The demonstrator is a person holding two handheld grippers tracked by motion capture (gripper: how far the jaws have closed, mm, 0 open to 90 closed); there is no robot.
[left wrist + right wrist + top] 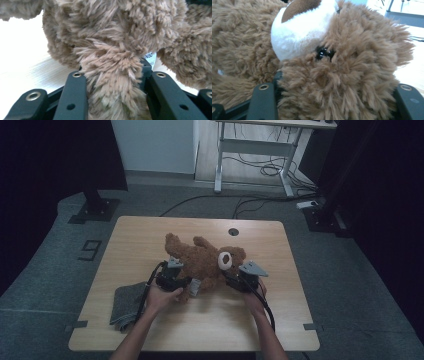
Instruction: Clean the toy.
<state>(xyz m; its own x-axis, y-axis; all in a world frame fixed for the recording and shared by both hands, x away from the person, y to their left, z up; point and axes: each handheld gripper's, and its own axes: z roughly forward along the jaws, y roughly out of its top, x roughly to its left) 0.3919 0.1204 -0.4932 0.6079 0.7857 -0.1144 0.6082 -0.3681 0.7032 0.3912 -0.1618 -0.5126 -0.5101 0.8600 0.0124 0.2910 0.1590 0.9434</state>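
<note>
1. Dim room all around, cables [260,167] trailing over the grey floor beyond a white desk frame [255,150], and up front a pale wooden table [150,232] where all the action is.
2. Far left on the table: a folded grey cloth [127,302] lying near the front edge, just beside the person's left forearm.
3. Next along, the left gripper [181,281] is in at the bear's lower body. From the left gripper view its black jaws stand on either side of a furry brown limb, pressed right into the pile, so it's clamped on the teddy bear [202,260].
4. Centre stage, that teddy bear lies on its back across the middle of the table, legs toward the left and far side, head to the right, white muzzle [225,261] up. A white tag [150,57] peeks out beside the gripped limb.
5. Over on the right, the right gripper [239,279] is at the bear's head. In the right gripper view the jaws bracket the fluffy side of the head below the shiny black eye [324,53], fur bulging between them: gripping the bear too.
</note>
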